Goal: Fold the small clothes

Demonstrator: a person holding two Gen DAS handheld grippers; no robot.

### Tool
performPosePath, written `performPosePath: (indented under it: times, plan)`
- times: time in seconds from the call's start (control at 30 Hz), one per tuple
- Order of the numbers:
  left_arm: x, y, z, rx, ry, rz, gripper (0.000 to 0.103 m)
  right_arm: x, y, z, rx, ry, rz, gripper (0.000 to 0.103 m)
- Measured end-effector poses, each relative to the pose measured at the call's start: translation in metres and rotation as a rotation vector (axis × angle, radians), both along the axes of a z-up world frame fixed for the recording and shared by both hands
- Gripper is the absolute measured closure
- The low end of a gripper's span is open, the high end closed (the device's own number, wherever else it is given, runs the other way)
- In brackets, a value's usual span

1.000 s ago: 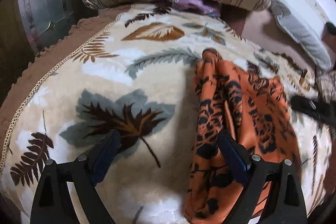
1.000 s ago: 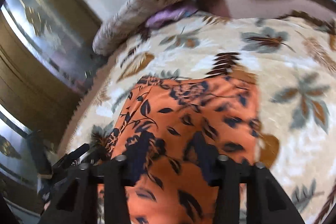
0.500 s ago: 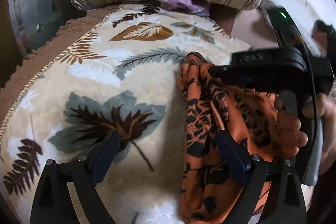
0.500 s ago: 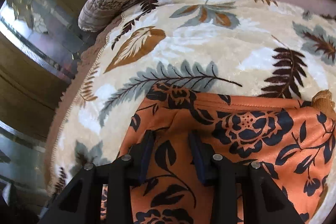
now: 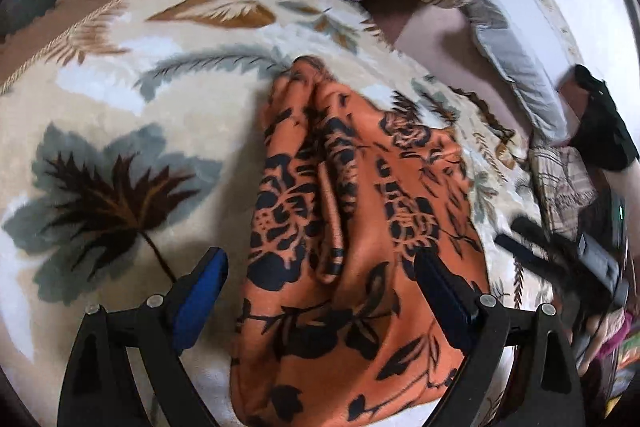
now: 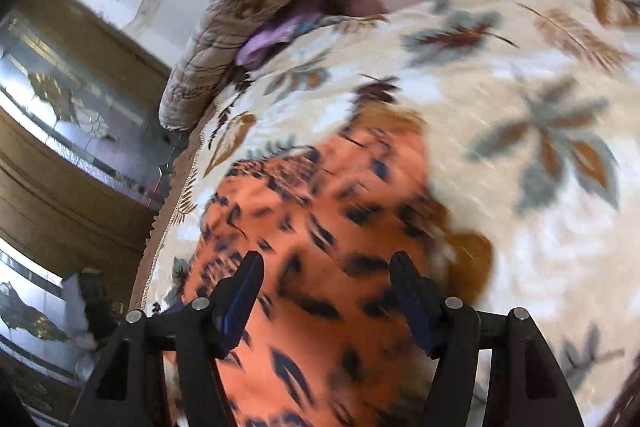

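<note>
My right tongs (image 6: 326,283) have just spread, nothing pinched; my left tongs (image 5: 320,287) gape too. The orange garment (image 5: 352,267) lies bunched on the leaf-print blanket (image 5: 120,99); its loose fold may spring open.

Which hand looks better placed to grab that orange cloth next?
Probably left. The left hand-held gripper stands open, straddling the orange cloth; its view is steady. The right hand-held gripper is open above it too, but blurred.
</note>
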State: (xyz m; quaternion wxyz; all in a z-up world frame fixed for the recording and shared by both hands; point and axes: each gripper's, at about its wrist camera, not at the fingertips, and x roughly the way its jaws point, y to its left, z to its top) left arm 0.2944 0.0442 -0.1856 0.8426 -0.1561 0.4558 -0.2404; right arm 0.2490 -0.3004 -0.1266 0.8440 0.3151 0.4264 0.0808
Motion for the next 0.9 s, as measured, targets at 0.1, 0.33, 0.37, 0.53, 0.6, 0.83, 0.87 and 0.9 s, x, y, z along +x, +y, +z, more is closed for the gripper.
performPosePath:
  times: [0.1,0.33,0.37,0.53,0.6,0.83,0.87,0.9]
  plan:
    - [0.001,-0.002,-0.003,-0.003,0.013,0.001,0.009,-0.013,-0.009,-0.019,0.059,0.044,-0.007,0.032]
    - [0.005,-0.005,-0.011,-0.056,0.084,-0.042,0.009,-0.012,0.007,-0.056,0.194,0.082,0.015,0.032]
    - [0.005,-0.004,-0.012,-0.068,0.09,-0.043,0.009,-0.01,0.009,-0.058,0.209,0.079,0.015,0.032]
    - [0.006,-0.007,-0.013,-0.057,0.097,-0.044,0.009,-0.001,0.015,-0.065,0.27,0.054,0.001,0.03]
    - [0.005,-0.012,-0.014,-0.03,0.095,-0.053,0.009,0.002,0.017,-0.065,0.275,0.042,0.002,0.03]
    - [-0.003,-0.029,-0.015,0.1,0.048,-0.073,0.009,0.014,0.026,-0.069,0.274,-0.011,0.011,0.032]
    - [-0.003,-0.031,-0.015,0.11,0.043,-0.073,0.009,0.017,0.028,-0.07,0.271,-0.016,0.009,0.032]
    - [-0.004,-0.033,-0.016,0.125,0.038,-0.073,0.009,0.018,0.029,-0.071,0.266,-0.021,0.01,0.032]
